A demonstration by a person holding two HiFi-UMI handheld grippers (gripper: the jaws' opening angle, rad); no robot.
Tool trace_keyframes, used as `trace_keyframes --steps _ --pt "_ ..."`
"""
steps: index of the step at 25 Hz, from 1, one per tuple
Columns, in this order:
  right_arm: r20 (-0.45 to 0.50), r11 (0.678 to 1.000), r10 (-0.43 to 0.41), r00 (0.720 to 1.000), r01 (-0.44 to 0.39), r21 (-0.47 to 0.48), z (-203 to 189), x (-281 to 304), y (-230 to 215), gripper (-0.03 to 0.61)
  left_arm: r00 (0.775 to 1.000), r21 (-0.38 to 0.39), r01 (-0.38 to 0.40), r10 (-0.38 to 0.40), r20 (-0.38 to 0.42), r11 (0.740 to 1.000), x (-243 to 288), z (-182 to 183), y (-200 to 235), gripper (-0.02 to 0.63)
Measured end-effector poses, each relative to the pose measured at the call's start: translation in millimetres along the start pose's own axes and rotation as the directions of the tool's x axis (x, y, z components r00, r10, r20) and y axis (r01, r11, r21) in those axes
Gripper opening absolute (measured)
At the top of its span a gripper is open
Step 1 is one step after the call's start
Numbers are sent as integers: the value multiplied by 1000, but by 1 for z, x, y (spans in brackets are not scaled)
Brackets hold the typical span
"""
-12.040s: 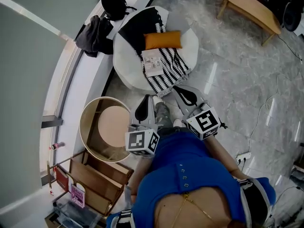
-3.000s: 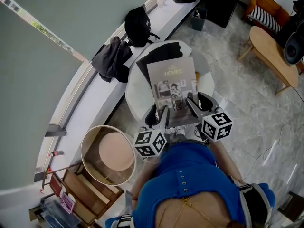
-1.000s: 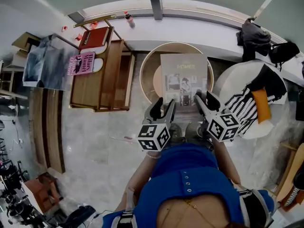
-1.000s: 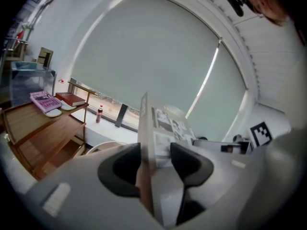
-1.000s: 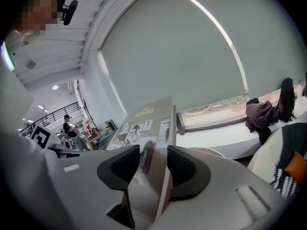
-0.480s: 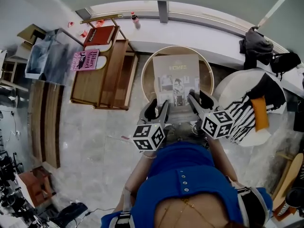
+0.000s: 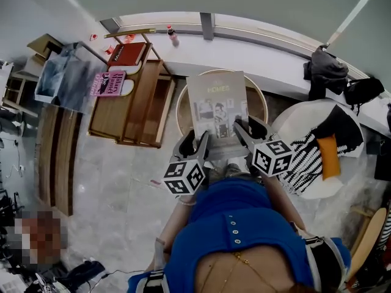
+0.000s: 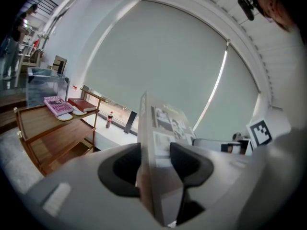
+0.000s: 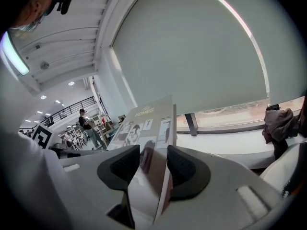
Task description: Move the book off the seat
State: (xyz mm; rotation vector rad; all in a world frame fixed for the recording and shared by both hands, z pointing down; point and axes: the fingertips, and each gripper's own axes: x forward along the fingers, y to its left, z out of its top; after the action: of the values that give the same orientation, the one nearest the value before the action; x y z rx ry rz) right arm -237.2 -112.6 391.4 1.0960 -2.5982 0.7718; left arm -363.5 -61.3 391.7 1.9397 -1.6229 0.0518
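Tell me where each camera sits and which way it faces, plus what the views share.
Head view: on the person's head, facing steeply down; shows blue torso, left gripper, right gripper, book.
Left gripper view: on that gripper, facing along its jaws toward window blind and wooden shelf; jaws clamp the book.
Right gripper view: on that gripper, facing the window; jaws clamp the book.
Shared: the book, in all three.

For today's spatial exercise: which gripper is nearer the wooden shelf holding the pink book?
Left. The left gripper grips the book on the side facing the wooden shelf; the right gripper grips its opposite edge, nearer the white seat.
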Motion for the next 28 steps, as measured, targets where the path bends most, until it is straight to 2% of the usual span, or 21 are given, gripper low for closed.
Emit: trace_keyframes --steps 7,28 --pt "6 999 33 999 -33 -13 3 -12 -16 181 999 -3 -26 26 28 1000 4 -7 -21 178" --pt "-20 998 60 998 -61 -28 2 -14 -19 179 998 -30 -61 62 24 998 4 -13 -25 178"
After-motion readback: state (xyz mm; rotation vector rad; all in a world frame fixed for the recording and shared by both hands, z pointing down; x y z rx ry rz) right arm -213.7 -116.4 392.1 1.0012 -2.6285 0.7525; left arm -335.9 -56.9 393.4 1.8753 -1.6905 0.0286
